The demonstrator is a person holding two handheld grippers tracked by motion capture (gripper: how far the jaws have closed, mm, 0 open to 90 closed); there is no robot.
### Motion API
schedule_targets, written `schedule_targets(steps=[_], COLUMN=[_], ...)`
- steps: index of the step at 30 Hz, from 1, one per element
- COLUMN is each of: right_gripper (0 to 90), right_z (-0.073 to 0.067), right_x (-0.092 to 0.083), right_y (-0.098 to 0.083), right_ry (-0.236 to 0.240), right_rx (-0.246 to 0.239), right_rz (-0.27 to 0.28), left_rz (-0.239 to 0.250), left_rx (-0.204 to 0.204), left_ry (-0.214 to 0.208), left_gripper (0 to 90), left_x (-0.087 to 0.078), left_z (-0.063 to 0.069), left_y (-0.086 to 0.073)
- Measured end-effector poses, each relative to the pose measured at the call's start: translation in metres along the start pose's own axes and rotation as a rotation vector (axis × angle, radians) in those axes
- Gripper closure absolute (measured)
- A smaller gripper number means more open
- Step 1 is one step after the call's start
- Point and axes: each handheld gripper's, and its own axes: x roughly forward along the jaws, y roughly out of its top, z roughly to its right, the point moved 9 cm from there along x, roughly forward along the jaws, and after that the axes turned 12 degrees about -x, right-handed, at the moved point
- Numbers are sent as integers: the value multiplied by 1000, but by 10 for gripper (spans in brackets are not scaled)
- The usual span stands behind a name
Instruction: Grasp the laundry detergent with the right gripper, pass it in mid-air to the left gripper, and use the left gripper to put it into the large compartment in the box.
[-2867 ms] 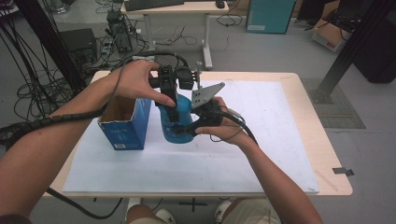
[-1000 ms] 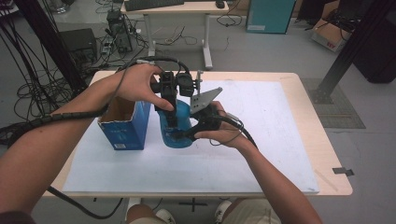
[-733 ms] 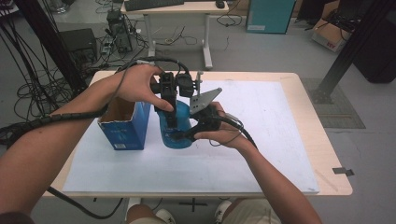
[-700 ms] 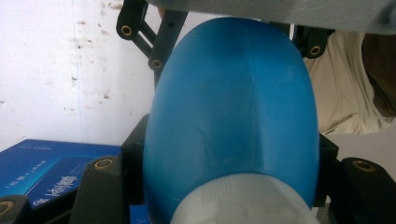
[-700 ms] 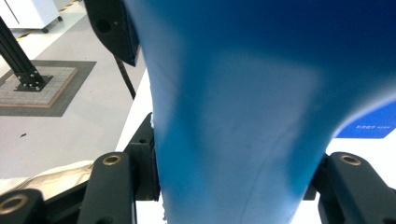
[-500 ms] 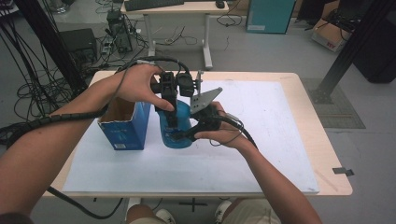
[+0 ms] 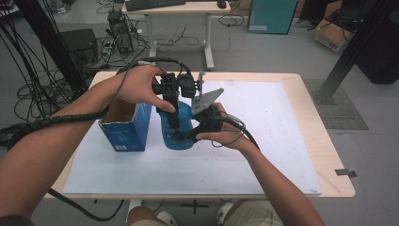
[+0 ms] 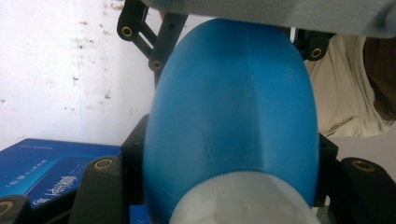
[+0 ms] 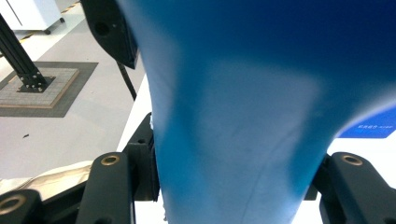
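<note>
text: none legible; blue box (image 7: 126, 132) | print too small to read

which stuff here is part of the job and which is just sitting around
In the job: blue bottle, left gripper clamped near its white cap, right gripper clamped lower on its body.
Lying about: open blue box, white sheet, table.

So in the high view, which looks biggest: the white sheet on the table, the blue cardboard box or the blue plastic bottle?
Largest to smallest, as they look from above:
1. The white sheet covering most of the tabletop.
2 and 3. The blue cardboard box and the blue plastic bottle look about alike; hands and tongs hide part of the bottle, so I won't rank them.
</note>
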Motion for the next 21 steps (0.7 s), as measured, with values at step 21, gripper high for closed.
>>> schedule_targets(steps=[21], right_gripper=[417], right_z=[4], right_x=[0], right_y=[-1], right_ry=[-3], right_rx=[-24], right_rz=[7], left_rz=[3], left_rx=[-16], left_ry=[-13], left_gripper=[382], left_x=[-2], left_z=[0], left_y=[-1])
